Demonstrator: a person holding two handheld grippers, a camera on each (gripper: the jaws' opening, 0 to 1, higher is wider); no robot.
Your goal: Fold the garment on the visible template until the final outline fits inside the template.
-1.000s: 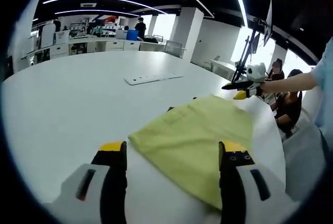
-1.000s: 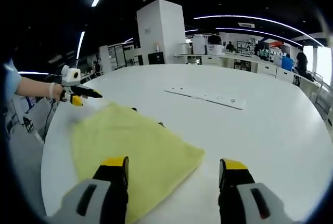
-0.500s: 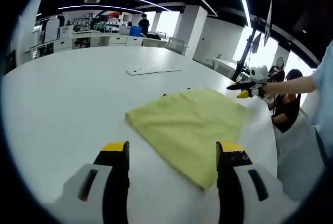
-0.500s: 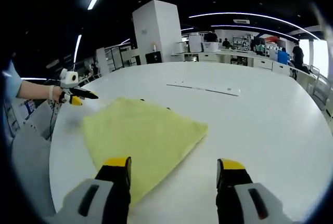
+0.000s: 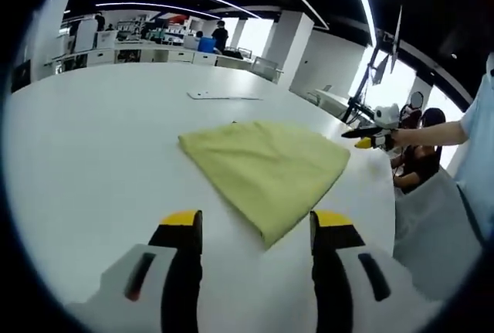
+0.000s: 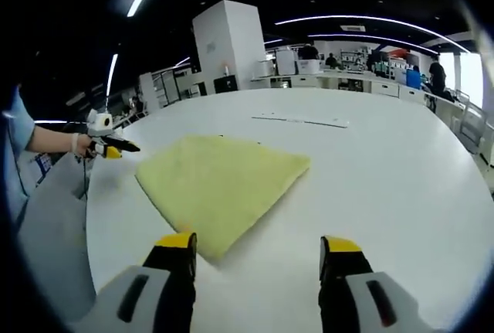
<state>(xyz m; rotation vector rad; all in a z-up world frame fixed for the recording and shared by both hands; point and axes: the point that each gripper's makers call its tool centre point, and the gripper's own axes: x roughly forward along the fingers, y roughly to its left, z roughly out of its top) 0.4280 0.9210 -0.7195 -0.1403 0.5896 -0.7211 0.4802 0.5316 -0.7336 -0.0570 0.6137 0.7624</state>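
The white table (image 5: pixel 85 155) took up most of both views, and over the last second more of its bare surface had come in between the cameras and the cloth; both cameras had drawn back and risen, so the change was one of viewpoint and not of the things on the table. The yellow garment (image 5: pixel 266 164) lay flat and folded near the table's edge on the person's side, a compact shape with straight edges and one corner pointing toward the left gripper (image 5: pixel 255 229); a second ago it had reached between that gripper's jaws, and now it lay just ahead of them, apart from them. In the right gripper view the garment (image 6: pixel 220 182) likewise ended short of the right gripper (image 6: pixel 255 246), whose jaws stood spread with nothing between them; the left gripper's jaws were spread and empty too. In each view the other gripper appeared at the far side of the cloth, held off beyond the table edge, at (image 5: pixel 374 134) and (image 6: pixel 108 146); whether those distant jaws were parted could not be read from there. Small dark marks, probably the template (image 5: pixel 234 122), peeped out along the cloth's far edge (image 6: pixel 220 137); too little showed to judge the fit. Both tools pulled clear of a smooth, folded cloth suggested the folding was done or nearly so; a thin white strip (image 5: pixel 224 96) lay farther off.
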